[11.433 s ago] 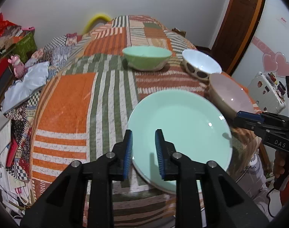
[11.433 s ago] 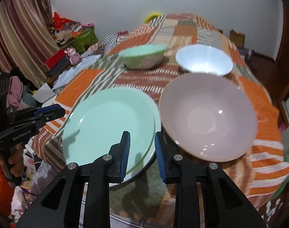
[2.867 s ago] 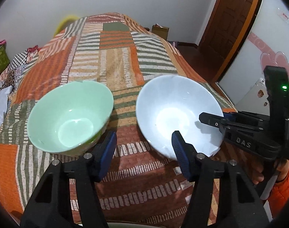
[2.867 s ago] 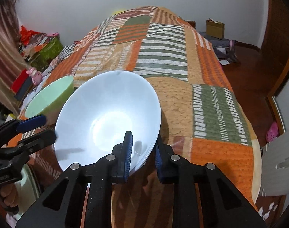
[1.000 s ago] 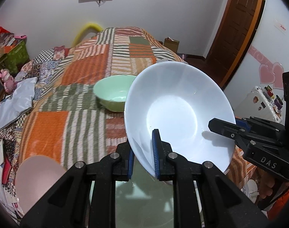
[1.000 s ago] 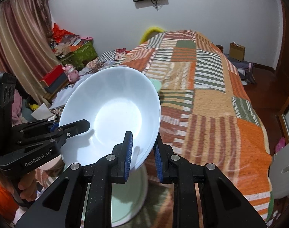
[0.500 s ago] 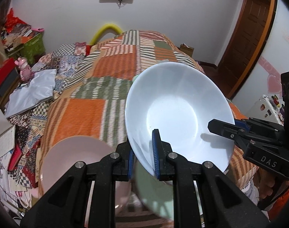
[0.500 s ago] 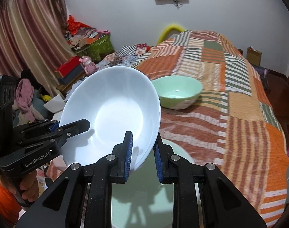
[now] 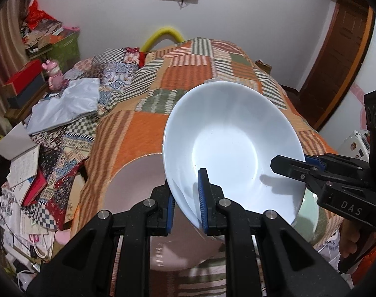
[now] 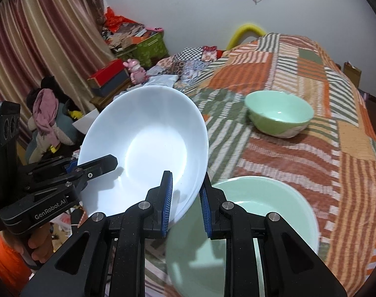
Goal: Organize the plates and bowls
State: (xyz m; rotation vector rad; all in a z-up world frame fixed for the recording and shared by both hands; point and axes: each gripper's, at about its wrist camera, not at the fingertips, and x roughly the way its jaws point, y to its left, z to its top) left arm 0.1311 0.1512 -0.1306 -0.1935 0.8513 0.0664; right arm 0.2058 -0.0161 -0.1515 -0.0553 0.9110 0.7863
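Both grippers hold one white bowl (image 9: pixel 232 146) in the air, tilted. My left gripper (image 9: pixel 186 204) is shut on its near rim; my right gripper (image 9: pixel 290 164) clamps the right rim. In the right wrist view my right gripper (image 10: pixel 185 198) is shut on the white bowl (image 10: pixel 148 146), and my left gripper (image 10: pixel 94 167) grips the opposite rim. A pink bowl (image 9: pixel 136 185) lies below the white bowl on the left. A mint green plate (image 10: pixel 259 225) lies under it on the right. A green bowl (image 10: pixel 279 113) stands farther back on the quilt.
The dishes rest on a bed with a striped patchwork quilt (image 10: pixel 311 153). Left of the bed are books and papers (image 9: pixel 27 163), a red box (image 10: pixel 108 76), a pink toy (image 10: pixel 136 70) and curtains (image 10: pixel 39 37). A wooden door (image 9: pixel 336 57) is at the right.
Both grippers, shut on the white bowl, have carried it leftward, away from the green bowl; it now hangs over the pink bowl and the green plate's left edge.
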